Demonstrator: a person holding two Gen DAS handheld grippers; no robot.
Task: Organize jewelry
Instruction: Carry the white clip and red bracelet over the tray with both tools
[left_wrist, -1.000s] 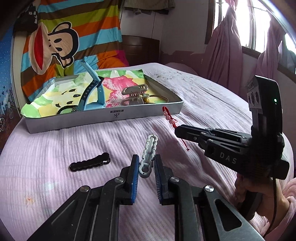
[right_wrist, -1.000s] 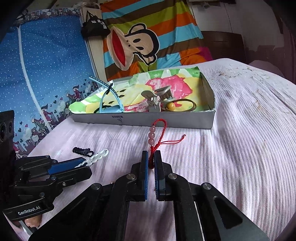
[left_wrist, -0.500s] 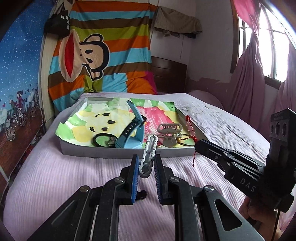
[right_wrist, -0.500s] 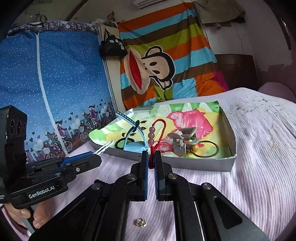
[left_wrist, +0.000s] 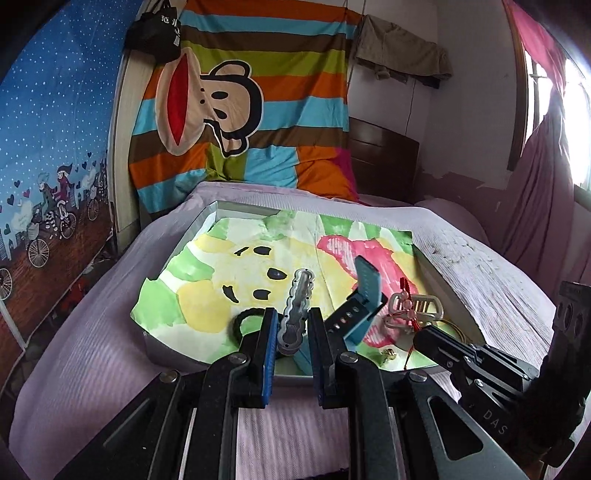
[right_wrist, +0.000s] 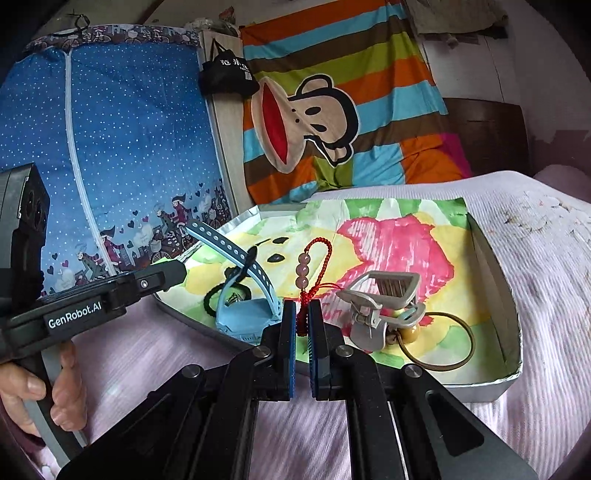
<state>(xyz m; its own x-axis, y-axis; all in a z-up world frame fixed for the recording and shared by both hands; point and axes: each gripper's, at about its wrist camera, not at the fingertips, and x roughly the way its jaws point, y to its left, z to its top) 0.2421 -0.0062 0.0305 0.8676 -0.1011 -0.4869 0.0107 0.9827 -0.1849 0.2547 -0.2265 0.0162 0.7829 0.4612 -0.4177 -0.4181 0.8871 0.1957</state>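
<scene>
Grey wavy clip between left gripper fingers

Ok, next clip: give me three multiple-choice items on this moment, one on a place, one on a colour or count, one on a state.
1. Where does the blue watch lie?
A. in the tray
B. on the bedspread outside the tray
C. in the right tool

2. How many pink beads show on the red cord charm?
A. one
B. three
C. six

3. What is the left tool doing?
A. hanging open and empty
B. shut on the grey hair clip
C. shut on the brass ring

Answers: 1 A, it rests on the tray's painted lining. 2 B, three beads sit stacked on the cord above the right tool. 3 B, the clip stands between its blue pads.
</scene>
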